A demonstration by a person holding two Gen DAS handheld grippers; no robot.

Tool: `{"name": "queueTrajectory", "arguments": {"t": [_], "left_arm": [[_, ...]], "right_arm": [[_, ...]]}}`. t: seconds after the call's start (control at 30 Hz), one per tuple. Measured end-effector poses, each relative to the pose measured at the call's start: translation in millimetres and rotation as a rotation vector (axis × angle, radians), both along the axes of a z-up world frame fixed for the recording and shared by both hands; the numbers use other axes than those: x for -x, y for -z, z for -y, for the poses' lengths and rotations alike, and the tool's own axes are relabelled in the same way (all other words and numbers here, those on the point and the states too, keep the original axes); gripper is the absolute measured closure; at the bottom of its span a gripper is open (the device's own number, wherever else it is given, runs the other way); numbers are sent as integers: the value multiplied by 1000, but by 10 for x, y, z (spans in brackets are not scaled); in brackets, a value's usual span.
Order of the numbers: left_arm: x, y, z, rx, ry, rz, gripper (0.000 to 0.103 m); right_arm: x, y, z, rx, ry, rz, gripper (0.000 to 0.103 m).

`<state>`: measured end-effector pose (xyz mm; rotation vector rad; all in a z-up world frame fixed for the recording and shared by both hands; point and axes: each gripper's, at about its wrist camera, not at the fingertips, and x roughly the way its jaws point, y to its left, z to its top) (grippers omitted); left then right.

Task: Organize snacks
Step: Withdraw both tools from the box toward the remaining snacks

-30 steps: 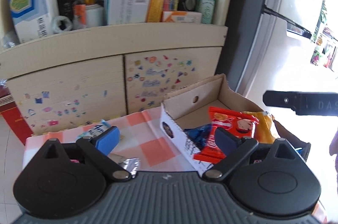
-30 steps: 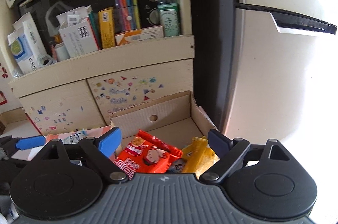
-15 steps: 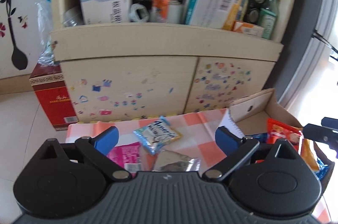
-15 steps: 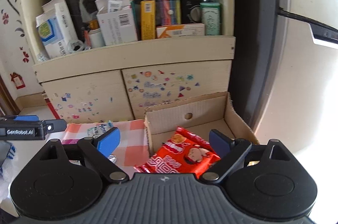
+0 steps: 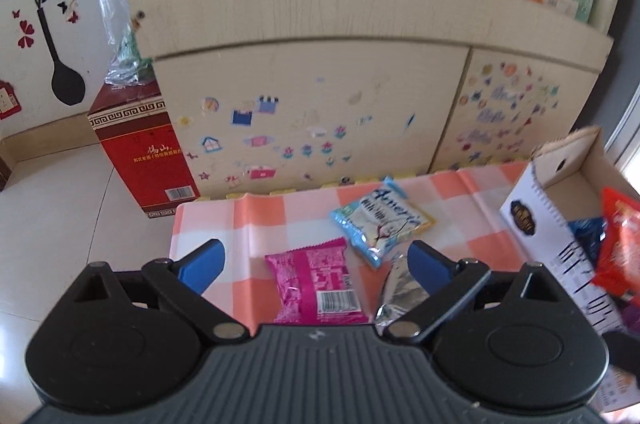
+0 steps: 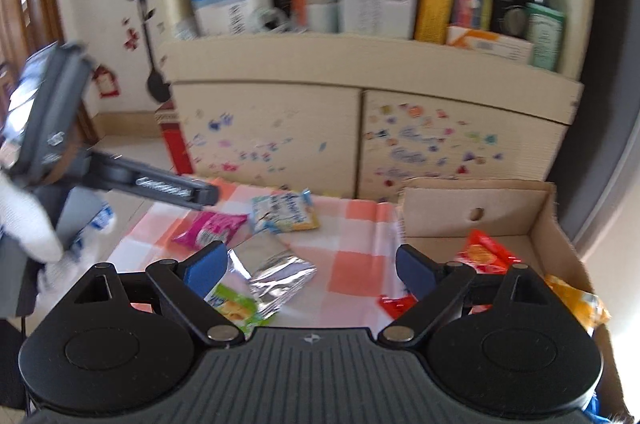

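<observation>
Since a moment ago both my grippers have swung left, away from the cardboard box (image 6: 540, 220) and over the checkered cloth (image 5: 280, 212). My left gripper (image 5: 316, 262) hangs with fingers spread wide and empty, the pink packet (image 5: 316, 284) lying between them. A pale blue packet (image 5: 380, 224) sits just beyond it, a silver wrapper (image 5: 396, 292) beside it. My right gripper (image 6: 310, 270) is likewise spread and empty above the silver wrapper. Red and orange packets (image 6: 486, 250) lie in the box.
</observation>
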<state>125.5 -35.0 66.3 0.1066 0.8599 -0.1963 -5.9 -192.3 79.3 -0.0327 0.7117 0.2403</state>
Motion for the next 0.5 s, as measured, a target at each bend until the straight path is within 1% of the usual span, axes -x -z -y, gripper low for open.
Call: {"name": "queueTrajectory", "arguments": {"t": [0.1, 0.27, 0.37, 0.5], "left_arm": [[-81, 162, 53, -45, 24, -30, 5], [-192, 393, 101, -88, 71, -79, 6], [-256, 480, 70, -80, 78, -106, 6], [-329, 560, -14, -73, 69, -121, 6]], "right_arm": [[-51, 144, -151, 21, -58, -35, 8], [-160, 339, -282, 39, -93, -86, 8], [-270, 439, -350, 45, -105, -110, 8], [-430, 565, -462, 76, -106, -114, 8]]}}
